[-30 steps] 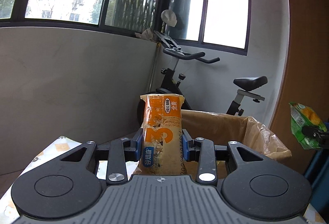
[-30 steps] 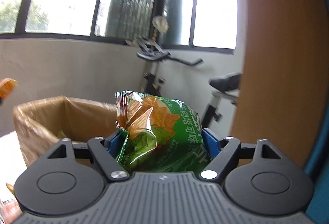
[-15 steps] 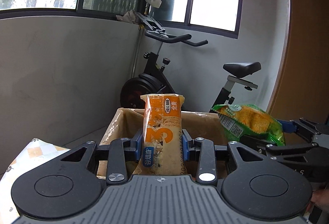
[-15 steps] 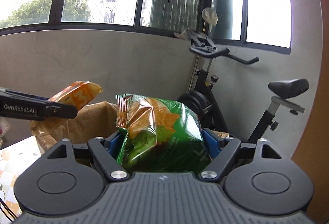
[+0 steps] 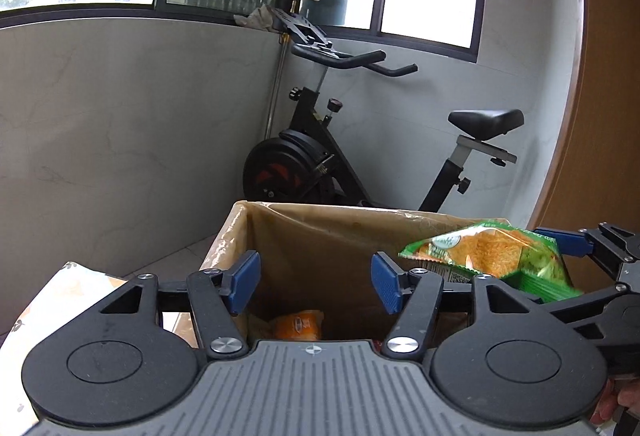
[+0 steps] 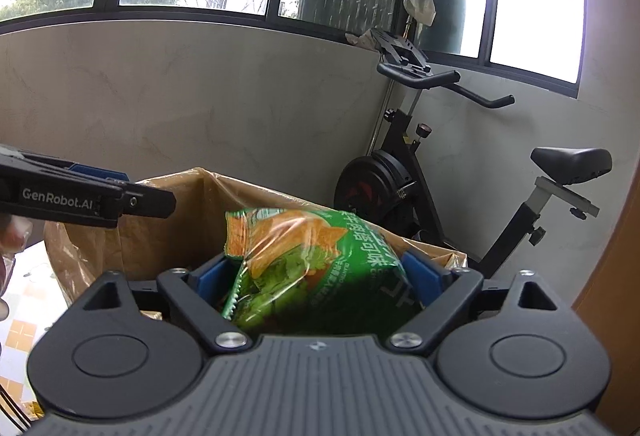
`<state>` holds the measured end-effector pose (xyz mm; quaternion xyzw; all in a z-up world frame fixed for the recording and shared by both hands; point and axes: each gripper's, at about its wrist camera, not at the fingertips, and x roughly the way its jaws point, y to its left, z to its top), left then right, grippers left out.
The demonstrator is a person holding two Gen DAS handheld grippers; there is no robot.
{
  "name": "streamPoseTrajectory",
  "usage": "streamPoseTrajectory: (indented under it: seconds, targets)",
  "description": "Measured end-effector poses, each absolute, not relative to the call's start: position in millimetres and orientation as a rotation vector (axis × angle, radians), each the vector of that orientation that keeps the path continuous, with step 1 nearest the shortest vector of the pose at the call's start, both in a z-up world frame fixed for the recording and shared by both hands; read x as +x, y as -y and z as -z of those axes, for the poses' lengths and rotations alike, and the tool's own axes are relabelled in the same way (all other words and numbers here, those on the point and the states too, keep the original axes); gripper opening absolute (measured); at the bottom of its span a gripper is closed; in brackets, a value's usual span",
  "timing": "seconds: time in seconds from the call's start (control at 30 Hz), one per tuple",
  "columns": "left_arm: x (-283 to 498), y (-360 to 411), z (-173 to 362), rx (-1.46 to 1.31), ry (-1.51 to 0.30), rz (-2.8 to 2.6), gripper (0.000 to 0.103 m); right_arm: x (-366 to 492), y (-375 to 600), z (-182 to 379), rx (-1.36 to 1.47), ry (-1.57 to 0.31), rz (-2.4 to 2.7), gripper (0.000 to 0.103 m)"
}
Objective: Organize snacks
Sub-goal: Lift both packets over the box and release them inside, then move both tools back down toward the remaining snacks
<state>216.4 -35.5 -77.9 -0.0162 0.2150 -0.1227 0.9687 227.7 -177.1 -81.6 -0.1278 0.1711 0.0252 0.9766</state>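
Left gripper (image 5: 316, 286): above the near edge of the box, jaws opening, nothing between the blue pads (image 5: 245, 281).
Orange packet (image 5: 298, 324): lying low inside the box, below and apart from the left gripper, only its top visible.
Right gripper (image 6: 320, 276): over the box, jaws opening; the green bag sits between them.
Green bag (image 6: 316, 264): crumpled foil snack bag, tilted, its left side clear of the left pad; contact at the right pad is hidden by the bag itself.
Box (image 5: 320, 232): open cardboard box lined with a brown plastic bag, standing at the far edge of the worktop.
Worktop (image 5: 44, 300): light patterned covering, seen to the left of the box.
Exercise bike (image 5: 320, 156): black, behind the box against the grey wall, below the windows.
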Motion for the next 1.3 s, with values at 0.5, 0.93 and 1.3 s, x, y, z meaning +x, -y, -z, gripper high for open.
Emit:
streamPoseTrajectory:
  seconds: [0.5,0.93,1.3]
  targets:
    - [176.3,5.7,57.4,-0.075,-0.444,0.244,0.064,174.3,193.5,43.2,-0.065,-0.268,-0.086,0.098]
    - [116.0,-33.6,90.3,-0.066,-0.497,0.209,0.065,103.7,204.0,87.2,0.074,-0.267,-0.089,0.103]
    - [91.1,-30.7,161.2,-0.111,-0.618,0.172,0.065,74.3,202.0,165.1,0.04,-0.476,-0.079,0.103]
